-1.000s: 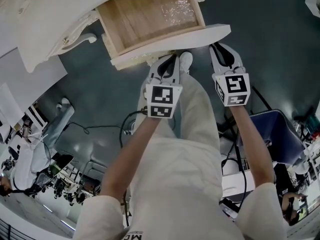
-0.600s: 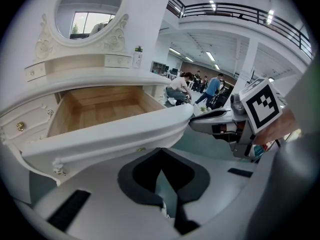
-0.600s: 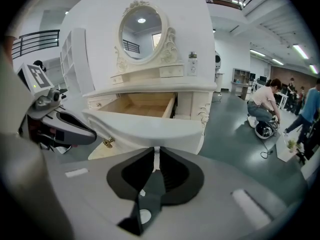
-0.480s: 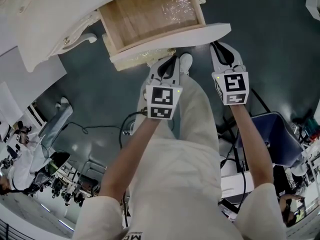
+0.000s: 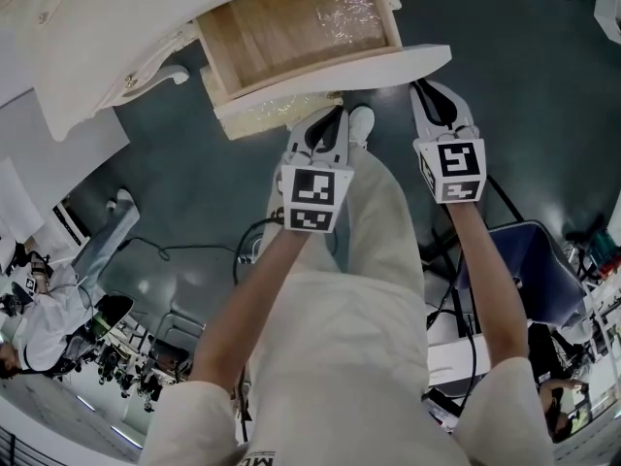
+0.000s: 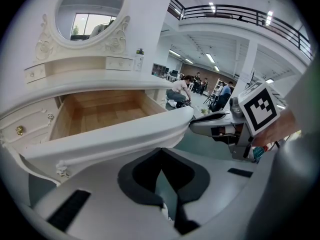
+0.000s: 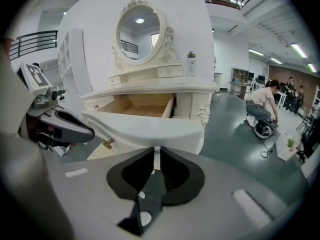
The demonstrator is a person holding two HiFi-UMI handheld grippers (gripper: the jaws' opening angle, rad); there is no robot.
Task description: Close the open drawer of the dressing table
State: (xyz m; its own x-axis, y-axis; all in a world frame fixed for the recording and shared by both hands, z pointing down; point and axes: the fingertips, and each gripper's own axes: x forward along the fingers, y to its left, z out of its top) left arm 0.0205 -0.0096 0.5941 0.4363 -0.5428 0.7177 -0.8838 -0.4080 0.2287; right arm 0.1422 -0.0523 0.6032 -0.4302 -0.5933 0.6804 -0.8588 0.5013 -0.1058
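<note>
At the drawer [image 5: 330,74] edge, left gripper [image 6: 161,150] fingers meet; right gripper's [image 7: 157,149], just closing, are barely apart, empty.

Dark grey-green glossy floor [image 7: 235,134], black cables [image 5: 194,252] trailing across it. White wall [image 6: 150,29], mezzanine railing [image 6: 240,11] overhead, ceiling strip lights [image 7: 300,49] on. Person [image 7: 262,104] crouched on floor far back. Blue fabric item [image 5: 539,260] nearby.
</note>
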